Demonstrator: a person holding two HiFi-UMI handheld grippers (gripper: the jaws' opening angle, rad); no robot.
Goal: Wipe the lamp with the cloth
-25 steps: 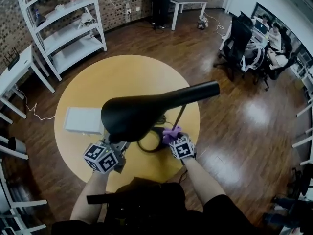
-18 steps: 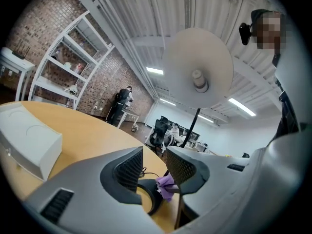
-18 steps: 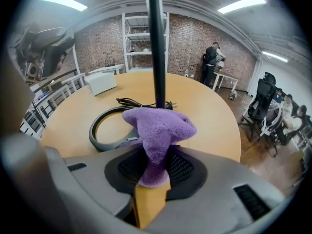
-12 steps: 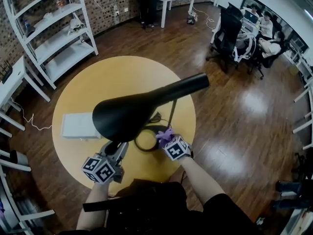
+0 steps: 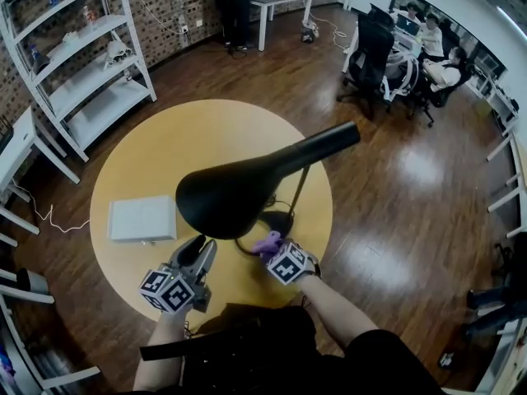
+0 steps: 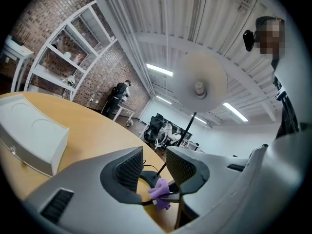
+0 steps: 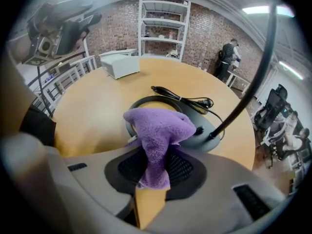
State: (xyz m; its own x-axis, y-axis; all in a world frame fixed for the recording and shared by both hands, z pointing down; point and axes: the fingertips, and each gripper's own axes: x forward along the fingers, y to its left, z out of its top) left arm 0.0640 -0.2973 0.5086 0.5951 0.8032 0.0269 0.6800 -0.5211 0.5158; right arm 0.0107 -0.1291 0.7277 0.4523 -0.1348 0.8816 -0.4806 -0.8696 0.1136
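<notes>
The black desk lamp stands on the round wooden table (image 5: 148, 155), its wide shade (image 5: 226, 196) hanging over its ring-shaped base (image 5: 278, 220). In the right gripper view the base (image 7: 192, 123) and thin stem (image 7: 248, 82) lie just ahead. My right gripper (image 5: 273, 250) is shut on the purple cloth (image 5: 267, 243), which bunches up out of the jaws (image 7: 155, 133) at the near rim of the base. My left gripper (image 5: 200, 252) hovers open and holds nothing, below the shade and left of the base. In its view, the cloth (image 6: 160, 193) shows far off between its fingers (image 6: 127, 168).
A flat white box (image 5: 142, 218) lies on the table's left part and also appears as the white box (image 6: 29, 135). The lamp's black cable (image 7: 181, 99) curls behind the base. White shelves (image 5: 78, 64) stand beyond, with desks and seated people at the far right.
My right gripper has carried the cloth leftward, from the base's right side to its near rim. The left gripper has pulled back and sunk a little, out from under the shade.
</notes>
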